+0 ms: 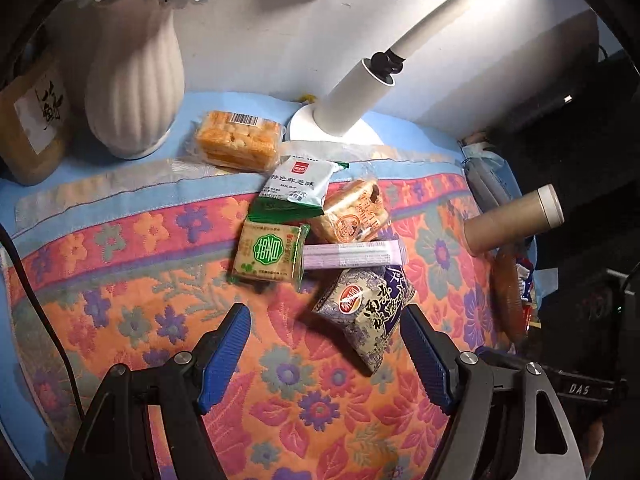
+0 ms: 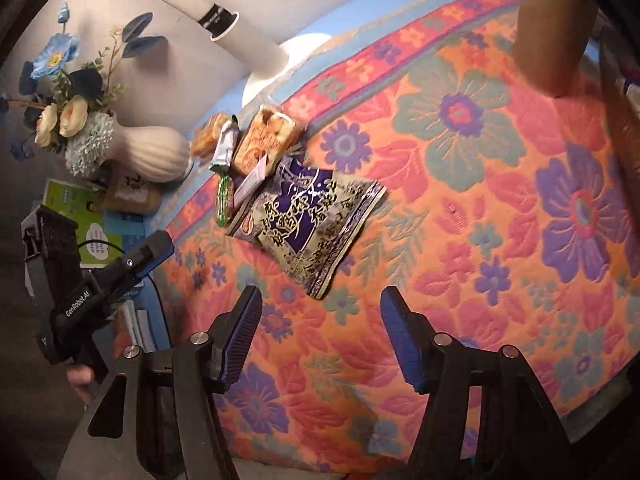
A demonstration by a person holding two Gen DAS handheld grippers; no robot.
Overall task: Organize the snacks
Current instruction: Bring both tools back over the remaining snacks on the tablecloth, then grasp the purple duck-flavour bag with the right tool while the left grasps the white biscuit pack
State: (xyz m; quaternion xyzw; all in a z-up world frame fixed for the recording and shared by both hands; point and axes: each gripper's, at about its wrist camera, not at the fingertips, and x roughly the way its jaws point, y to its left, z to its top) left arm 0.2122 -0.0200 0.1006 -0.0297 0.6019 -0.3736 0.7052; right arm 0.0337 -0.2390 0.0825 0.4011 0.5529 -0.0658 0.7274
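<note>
We held the left tool [image 1: 326, 322] above the flowered cloth [image 1: 120, 280] that covered the counter, its blue pads spread apart with nothing between them. From its camera, going left to right, a ribbed white vase [image 1: 134, 80] stood at the back, and a clear pack of yellow cake [image 1: 238, 142] lay just beside it. Nearer the middle lay a white and green packet [image 1: 298, 186], a green-labelled square biscuit pack [image 1: 272, 252] below it, a wrapped pastry [image 1: 352, 212], and a pink bar [image 1: 352, 256] touching the biscuit pack. The purple and white snack bag [image 1: 364, 308] lay just ahead of the tool, closer to its right-hand pad, with no pad pressing it. A brown tube [image 1: 516, 220] stood far right.

From the right camera, the left tool showed at the left edge, a hand [image 2: 80, 380] beneath it. The same snack bag [image 2: 308, 220] lay flat ahead of the right tool [image 2: 320, 308], apart from it and slightly towards its left pad. That tool's pads also stood apart, holding nothing, over bare cloth.
</note>
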